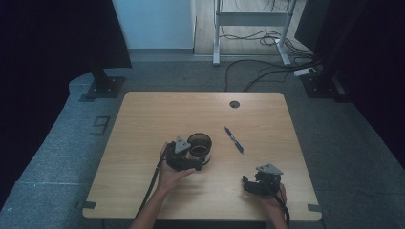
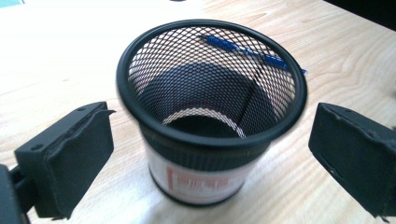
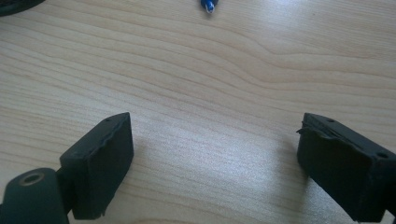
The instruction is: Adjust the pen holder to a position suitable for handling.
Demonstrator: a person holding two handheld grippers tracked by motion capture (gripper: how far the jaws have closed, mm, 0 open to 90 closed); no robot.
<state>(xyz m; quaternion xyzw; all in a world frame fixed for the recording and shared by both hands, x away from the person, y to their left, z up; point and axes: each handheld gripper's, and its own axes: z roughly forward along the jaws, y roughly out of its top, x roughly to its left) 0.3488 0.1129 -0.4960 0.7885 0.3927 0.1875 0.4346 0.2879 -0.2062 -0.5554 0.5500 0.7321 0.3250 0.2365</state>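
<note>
High view is showing a wooden table (image 1: pixel 143 124) with a person's two forearms coming in from the bottom edge, each hand holding a gripper. The left gripper (image 1: pixel 191 160) is sitting right at the near side of a black mesh pen cup (image 1: pixel 199 145), which is standing upright a little left of the table's middle. A blue pen (image 1: pixel 234 140) is lying flat on the wood to the right of the cup, clearly apart from it. The right gripper (image 1: pixel 246 183) is resting low near the front right part of the table, well apart from both the cup and the pen.

In the left gripper view the mesh cup (image 2: pixel 212 112) is standing between the two black jaws, which are spread wide; both pads are standing off the cup's wall with bare wood showing in the gaps, so nothing is being pressed. A white label is wrapping the cup's base, and the pen (image 2: pixel 247 51) is showing through the mesh beyond it.

In the right gripper view the jaws are likewise standing wide apart over bare wood (image 3: pixel 210 93), holding nothing, and the tip of the pen (image 3: pixel 208 5) is peeking in at the top edge, well ahead of them
</note>
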